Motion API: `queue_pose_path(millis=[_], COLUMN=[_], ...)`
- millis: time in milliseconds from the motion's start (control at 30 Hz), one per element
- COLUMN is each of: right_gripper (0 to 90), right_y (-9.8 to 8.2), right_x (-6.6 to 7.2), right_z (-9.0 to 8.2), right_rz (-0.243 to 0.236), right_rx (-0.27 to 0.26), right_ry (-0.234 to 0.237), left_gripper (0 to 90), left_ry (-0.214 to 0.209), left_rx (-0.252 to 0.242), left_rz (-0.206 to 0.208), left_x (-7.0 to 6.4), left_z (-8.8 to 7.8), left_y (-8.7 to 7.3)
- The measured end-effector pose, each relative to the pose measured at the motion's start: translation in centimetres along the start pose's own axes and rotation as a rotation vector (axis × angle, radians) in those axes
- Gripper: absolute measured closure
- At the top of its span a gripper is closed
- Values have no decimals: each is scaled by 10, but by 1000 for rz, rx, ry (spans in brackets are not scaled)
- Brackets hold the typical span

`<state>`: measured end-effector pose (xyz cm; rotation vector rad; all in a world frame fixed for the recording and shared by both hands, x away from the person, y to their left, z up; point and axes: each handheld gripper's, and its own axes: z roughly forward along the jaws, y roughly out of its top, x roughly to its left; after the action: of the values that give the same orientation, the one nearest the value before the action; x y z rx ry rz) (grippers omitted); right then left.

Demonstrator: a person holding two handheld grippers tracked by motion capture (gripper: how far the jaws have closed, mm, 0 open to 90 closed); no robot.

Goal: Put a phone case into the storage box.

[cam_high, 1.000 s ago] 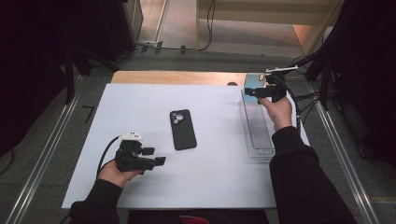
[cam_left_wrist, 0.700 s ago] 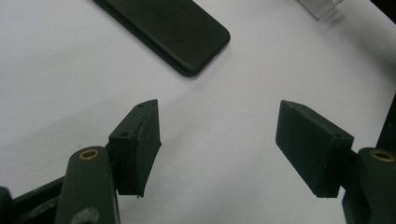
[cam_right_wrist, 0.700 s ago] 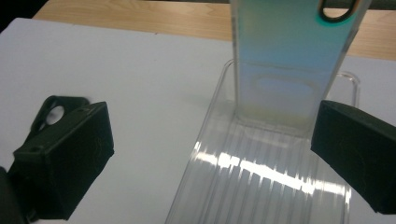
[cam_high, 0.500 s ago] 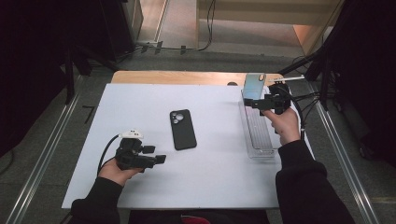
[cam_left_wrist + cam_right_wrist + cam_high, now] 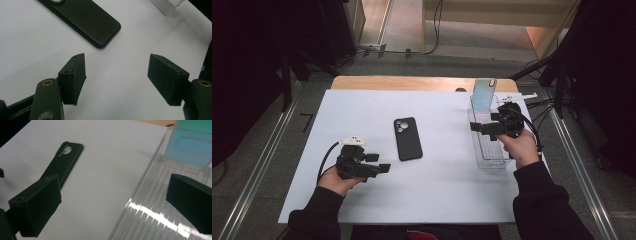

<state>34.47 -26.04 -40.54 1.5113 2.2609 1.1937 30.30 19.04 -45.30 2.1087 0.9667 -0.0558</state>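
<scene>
A black phone case (image 5: 407,138) lies flat, camera hole up, in the middle of the white table (image 5: 437,200). A pale teal phone case (image 5: 484,93) stands upright at the far end of a clear ribbed rack (image 5: 490,150) on the right. My right gripper (image 5: 478,127) hovers over the rack, open and holding nothing, with the teal case (image 5: 192,147) just ahead of it and the black case (image 5: 63,162) to its left. My left gripper (image 5: 379,162) rests near the front left, open, its jaws pointing toward the black case (image 5: 85,17).
The rack's corner (image 5: 167,5) shows at the far edge of the left gripper view. A wooden strip (image 5: 412,82) runs along the table's far edge. Metal rails (image 5: 257,165) flank the table and cables (image 5: 537,107) trail off to the right.
My right gripper has drawn back toward the person from the rack's far end, leaving the teal case standing alone in the rack. The left gripper has stayed put.
</scene>
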Motion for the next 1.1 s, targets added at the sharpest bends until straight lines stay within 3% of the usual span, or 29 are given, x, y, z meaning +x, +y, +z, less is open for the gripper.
queue_pose_path(millis=[67, 333, 400, 733, 933, 1100], right_gripper=[106, 149, 199, 232, 241, 241], right_y=[-5, -24, -30, -60, -73, -86], right_x=[5, 22, 26, 39, 48, 52], right_z=[-2, -13, -15, -13, -13, -9], right_rz=[-7, -89, -93, -129, -173, -199], right_rx=[0, 15, 23, 73, 79, 124], right_ry=[8, 87, 114, 201, 219, 227], left_gripper=[308, 309, 309, 309, 309, 309], left_ry=[-5, -32, -37, -42, -56, -72], left_rx=[-2, -6, -6, -10, -15, -17], left_rz=[2, 11, 12, 15, 19, 18], left_x=[0, -4, -5, -9, -12, -14], left_z=[0, 1, 1, -3, -5, -8], left_y=[1, 3, 3, -1, -4, -10])
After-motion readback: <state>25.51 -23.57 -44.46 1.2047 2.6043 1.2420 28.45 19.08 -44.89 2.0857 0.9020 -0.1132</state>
